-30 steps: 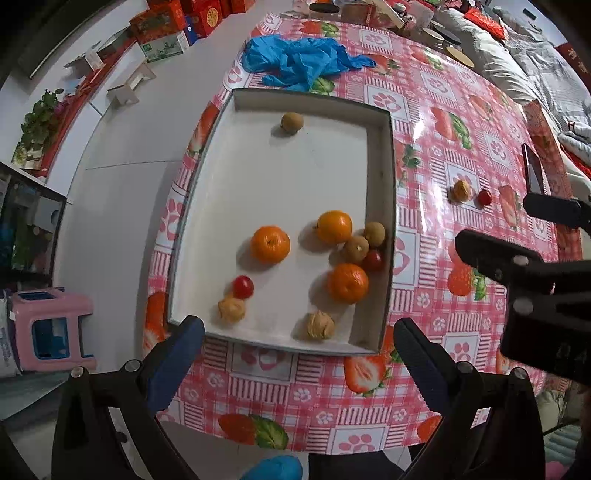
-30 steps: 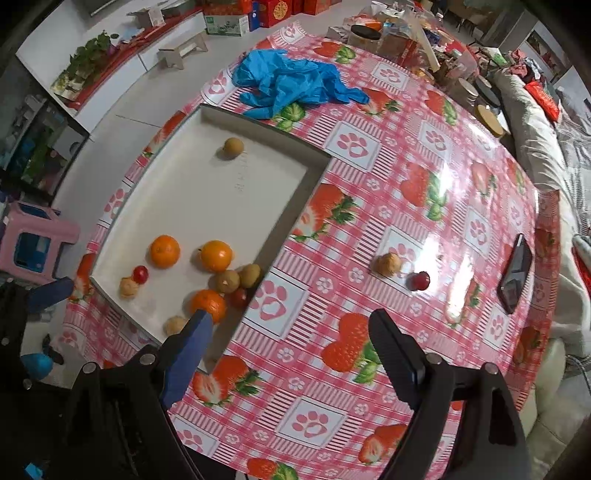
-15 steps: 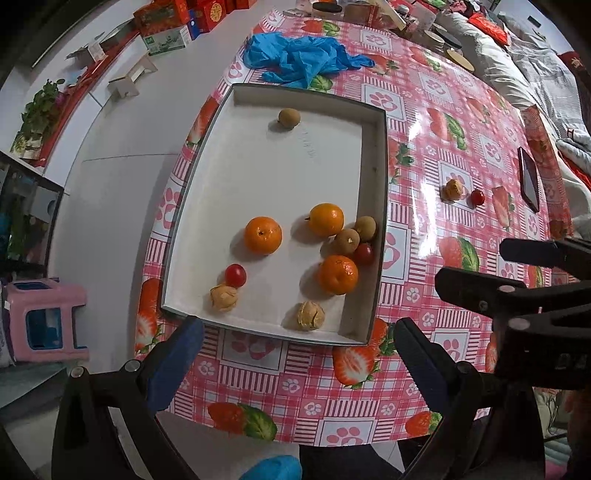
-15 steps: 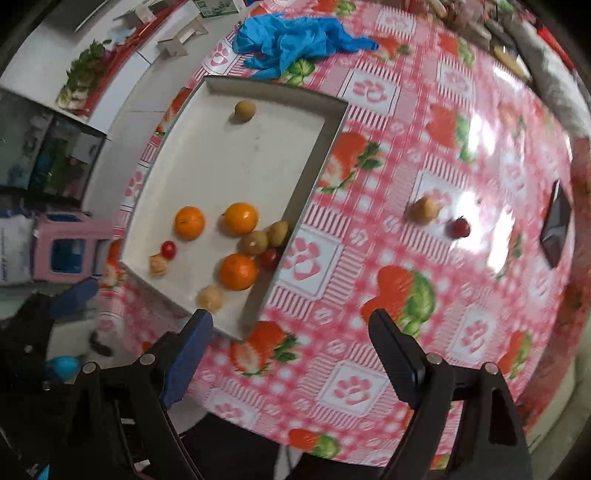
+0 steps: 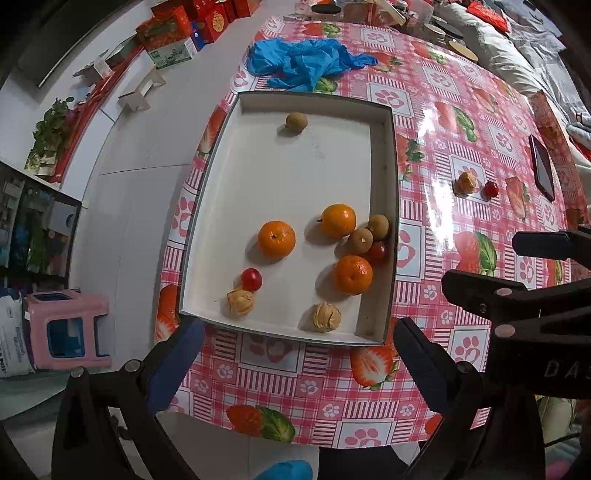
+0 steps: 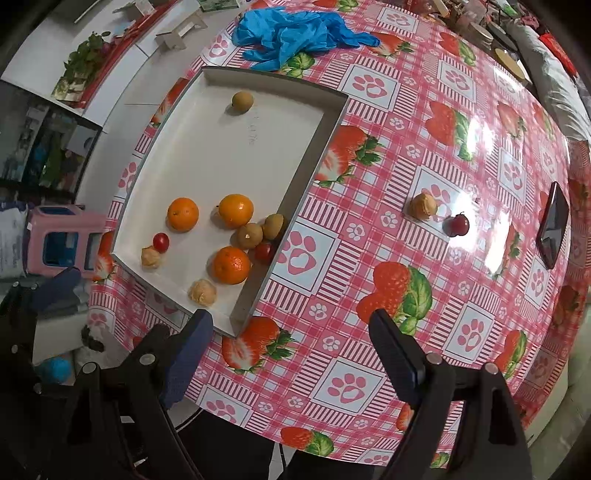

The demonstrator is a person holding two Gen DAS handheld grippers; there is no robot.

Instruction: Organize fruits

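Observation:
A white tray (image 5: 391, 177) (image 6: 314, 147) lies on the table's left side. It holds three oranges (image 5: 277, 238) (image 6: 183, 214), several brown fruits, two red cherry tomatoes and two husked fruits near its front end. One brown fruit (image 5: 296, 121) (image 6: 242, 100) sits alone at the far end. A husked fruit (image 5: 466, 182) (image 6: 423, 205) and a cherry tomato (image 5: 491, 189) (image 6: 456, 224) lie on the tablecloth to the right. My left gripper (image 5: 295, 363) is open and empty above the table's front edge. My right gripper (image 6: 291, 350) is open and empty, and shows from the side in the left wrist view (image 5: 491, 266).
Blue gloves (image 5: 303, 62) (image 6: 295, 33) lie beyond the tray. A black phone (image 5: 542, 167) (image 6: 553, 223) lies at the right. Jars and boxes stand at the table's far end. A pink stool (image 5: 64, 328) (image 6: 61, 240) stands on the floor at left.
Both grippers have drawn back and up, so more of the table's front edge shows. The right wrist view has swung and then settled. Both stay open; no fruit has moved.

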